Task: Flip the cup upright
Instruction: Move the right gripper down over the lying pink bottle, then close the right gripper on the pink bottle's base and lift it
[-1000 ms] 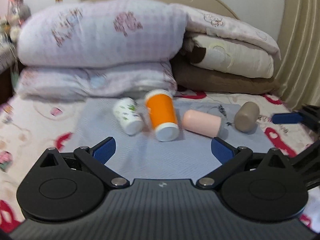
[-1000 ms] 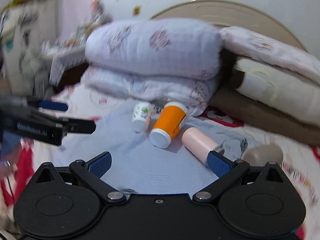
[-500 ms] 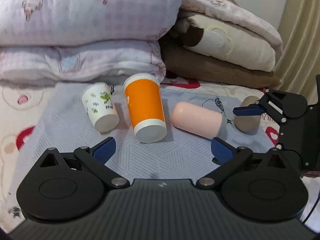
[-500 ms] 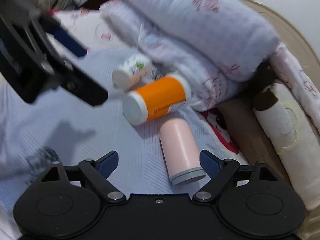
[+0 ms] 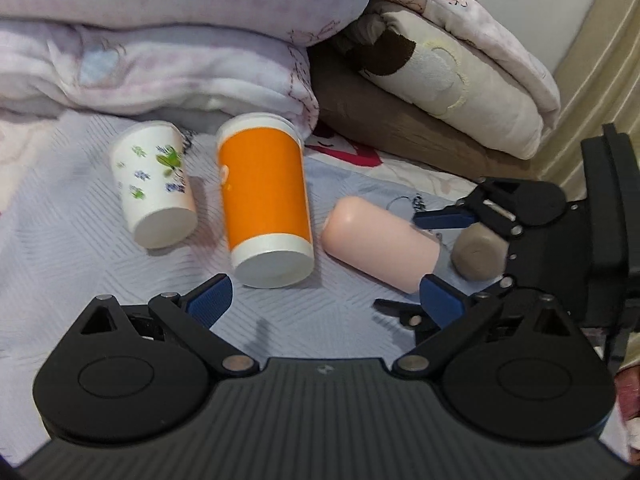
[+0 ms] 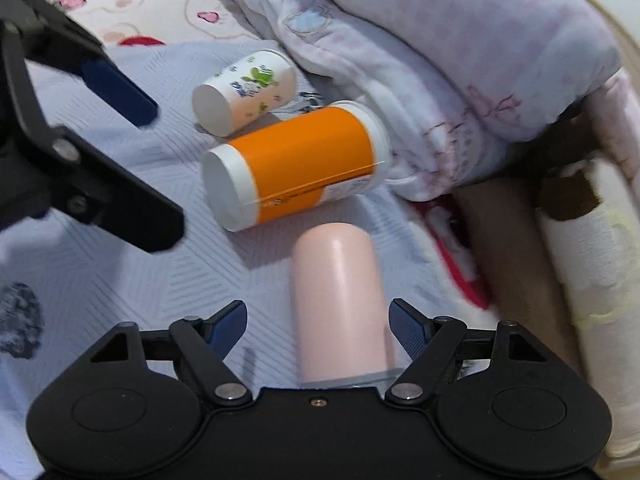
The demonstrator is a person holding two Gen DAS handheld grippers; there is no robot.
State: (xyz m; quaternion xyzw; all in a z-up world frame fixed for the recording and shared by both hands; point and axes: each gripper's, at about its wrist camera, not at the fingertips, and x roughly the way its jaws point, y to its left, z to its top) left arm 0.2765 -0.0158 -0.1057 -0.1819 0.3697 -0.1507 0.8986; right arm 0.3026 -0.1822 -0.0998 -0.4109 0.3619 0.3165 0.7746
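Surface: a pale blue-grey quilted cloth (image 5: 100,248) with a chevron stitch covers the bed; a white sheet with pink and red prints (image 6: 132,4) shows past its far edge.
Room: lilac folded bedding (image 5: 168,40) lies stacked just behind the orange cup; right of that, a brown cushion (image 5: 420,136) under a cream blanket (image 5: 452,76); a beige curtain (image 5: 592,92) hangs at the far right.
Orange cup (image 5: 266,200): on its side on the cloth, white base toward the left camera, rim touching the lilac bedding.
Flowered cup (image 5: 154,184): on its side just left of the orange cup, apart from it.
Pink cup (image 6: 338,300): on its side just right of the orange cup, rounded base toward it.
Taupe cup (image 5: 478,256): on its side, well right of the orange cup, beyond the pink one.
Right gripper (image 6: 318,326): fingers spread wide, straddling the pink cup without pressing it.
Left gripper (image 5: 324,298): released, fingers wide, just in front of the orange cup's base.
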